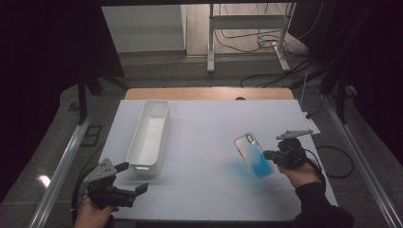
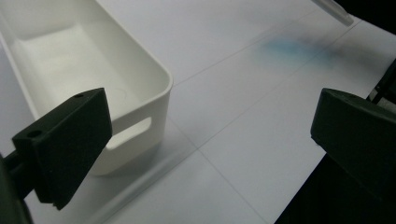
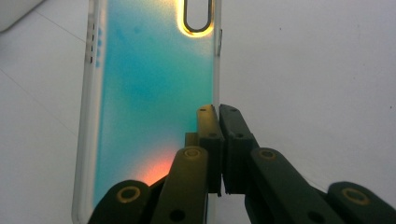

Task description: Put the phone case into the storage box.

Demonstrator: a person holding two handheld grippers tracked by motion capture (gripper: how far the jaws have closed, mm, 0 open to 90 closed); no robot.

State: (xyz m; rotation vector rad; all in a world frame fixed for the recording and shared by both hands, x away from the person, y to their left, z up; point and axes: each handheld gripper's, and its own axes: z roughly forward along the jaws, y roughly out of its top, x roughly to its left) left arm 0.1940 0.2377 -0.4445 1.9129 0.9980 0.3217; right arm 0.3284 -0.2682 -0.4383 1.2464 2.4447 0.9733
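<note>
High view: 1 phone case (image 1: 254, 155) pinched by right gripper (image 1: 272, 155) nr tabletop (image 1: 214, 123) right edge; 1 white bin (image 1: 149, 135) nr left edge; left gripper (image 1: 135, 178) wide, w/ nothing in it; mid tabletop free.

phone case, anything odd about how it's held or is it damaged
No damage shows. The phone case hangs tilted above the table, pinched only by one side edge in the right gripper. The white bin sits upright.
</note>
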